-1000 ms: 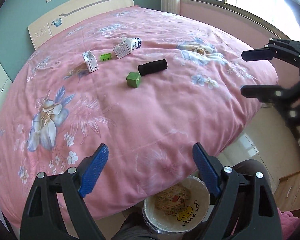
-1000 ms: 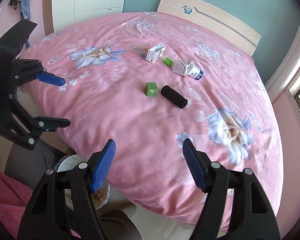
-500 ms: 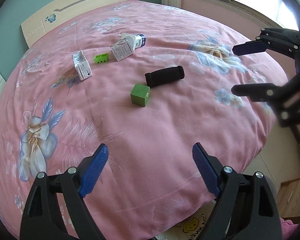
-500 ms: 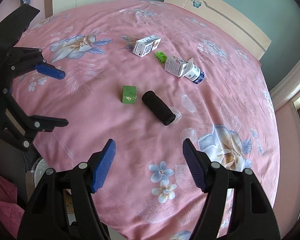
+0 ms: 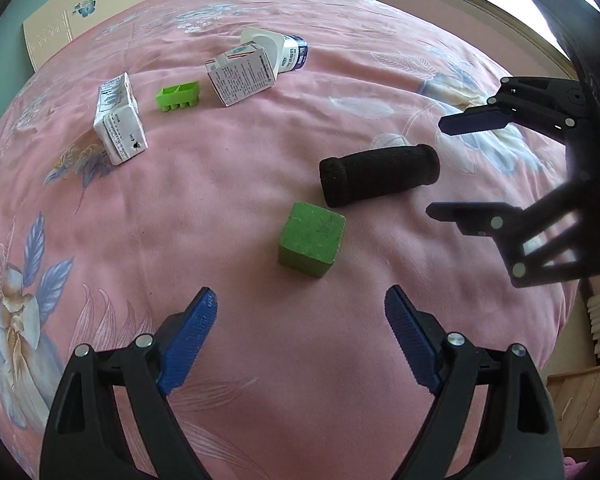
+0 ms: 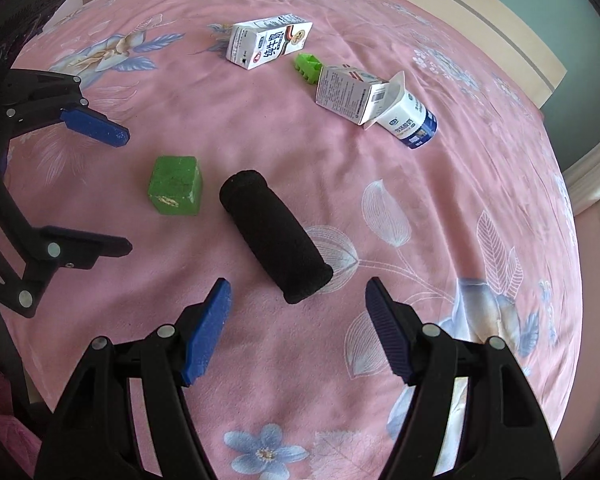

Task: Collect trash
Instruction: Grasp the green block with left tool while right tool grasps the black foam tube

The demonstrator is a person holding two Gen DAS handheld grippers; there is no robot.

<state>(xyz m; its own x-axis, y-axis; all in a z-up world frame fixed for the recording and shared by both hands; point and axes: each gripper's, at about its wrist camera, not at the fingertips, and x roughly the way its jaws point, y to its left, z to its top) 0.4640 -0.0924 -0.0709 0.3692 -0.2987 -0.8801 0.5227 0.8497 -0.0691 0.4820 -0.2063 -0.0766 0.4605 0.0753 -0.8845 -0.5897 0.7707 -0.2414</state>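
Both grippers, left gripper [image 5: 298, 322] and right gripper [image 6: 298, 310], gape empty above bare bedspread [image 5: 228, 184] near green cube [image 5: 312, 240].

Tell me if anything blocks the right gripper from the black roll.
Nothing visible does. The right gripper is open and the black roll lies just ahead of it on the bedspread, with only bare cloth between. The green cube sits apart, off to the side.

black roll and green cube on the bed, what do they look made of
Black roll: likely foam or knit fabric, matte with a fuzzy, pitted surface and no shine. Green cube: possibly painted wood or dense foam, dull finish with scuffs and a worn pale patch on one face.
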